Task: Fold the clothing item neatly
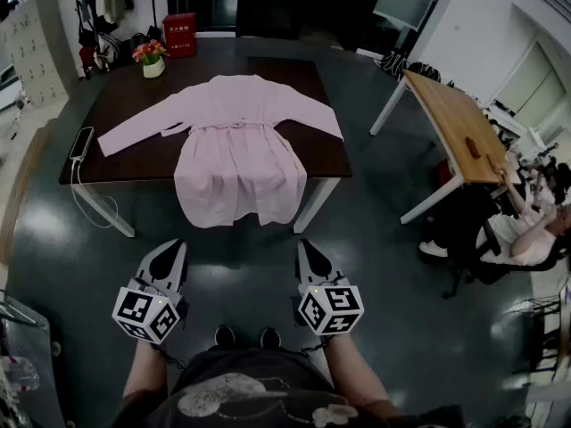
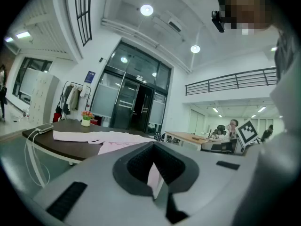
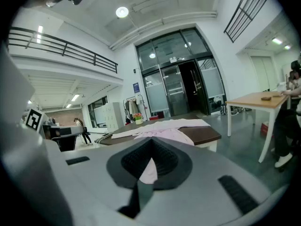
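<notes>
A pale pink long-sleeved dress (image 1: pixel 236 150) lies spread flat on a dark table (image 1: pixel 134 92), sleeves out to both sides, its hem hanging over the near edge. My left gripper (image 1: pixel 169 250) and right gripper (image 1: pixel 309 250) hover side by side over the floor, well short of the table and close to my body. Both are shut and hold nothing. In the left gripper view the left gripper (image 2: pixel 154 175) points at the dress (image 2: pixel 117 138) from a distance. The right gripper (image 3: pixel 143 173) likewise faces the dress (image 3: pixel 164 126) across the floor.
On the table stand a flower pot (image 1: pixel 153 59) and a red box (image 1: pixel 180 34), and a phone with a cable (image 1: pixel 81 143) lies at its left end. A wooden table (image 1: pixel 455 123) and a seated person (image 1: pixel 517 230) are at the right. Grey floor lies between me and the table.
</notes>
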Demonstrator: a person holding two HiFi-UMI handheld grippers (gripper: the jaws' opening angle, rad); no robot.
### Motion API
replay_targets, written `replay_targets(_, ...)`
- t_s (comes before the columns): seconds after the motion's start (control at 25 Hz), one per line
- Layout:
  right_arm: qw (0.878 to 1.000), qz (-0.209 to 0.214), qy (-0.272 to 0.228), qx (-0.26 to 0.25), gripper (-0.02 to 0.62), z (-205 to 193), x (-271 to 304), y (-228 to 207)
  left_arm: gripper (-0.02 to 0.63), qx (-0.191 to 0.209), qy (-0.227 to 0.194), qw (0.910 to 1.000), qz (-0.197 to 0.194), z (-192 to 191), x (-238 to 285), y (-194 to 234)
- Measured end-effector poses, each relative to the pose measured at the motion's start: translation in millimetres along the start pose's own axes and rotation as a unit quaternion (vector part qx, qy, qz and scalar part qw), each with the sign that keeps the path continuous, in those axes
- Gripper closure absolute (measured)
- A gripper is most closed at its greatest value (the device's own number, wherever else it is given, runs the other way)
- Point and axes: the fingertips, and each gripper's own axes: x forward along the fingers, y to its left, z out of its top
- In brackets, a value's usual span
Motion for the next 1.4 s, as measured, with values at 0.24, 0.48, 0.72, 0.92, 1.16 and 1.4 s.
replay_targets(0.24, 1.0, -0.006, -0.007, 0.0, 0.604, 0, 2, 2, 0.597, 0.017, -0.001, 0.9998, -0.008, 5, -2, 1)
replay_targets(0.48, 1.0, -0.001, -0.006, -0.008, 0.604, -3, 5, 14, 0.597, 0.018, 0.006, 0.9998, -0.003, 3, -5, 12)
replay_targets(0.72, 1.0, -0.027, -0.006, -0.01, 0.604, -5, 8, 13, 0.597, 0.029, 0.017, 0.9991, -0.026, -5, -3, 11)
replay_targets(0.92, 0.995, -0.083, -0.049, 0.04, 0.604, -3, -2, -4, 0.597, 0.018, 0.007, 0.9993, -0.033, -10, -8, 22)
replay_targets(1.16, 0.989, -0.128, -0.056, 0.05, 0.604, -13, -12, -18, 0.597, 0.006, 0.024, 0.9982, -0.055, -27, 0, 30)
replay_targets(1.4, 0.982, -0.163, -0.073, 0.055, 0.604, -15, -18, -71, 0.597, 0.007, 0.032, 0.9975, -0.063, -30, 38, 18)
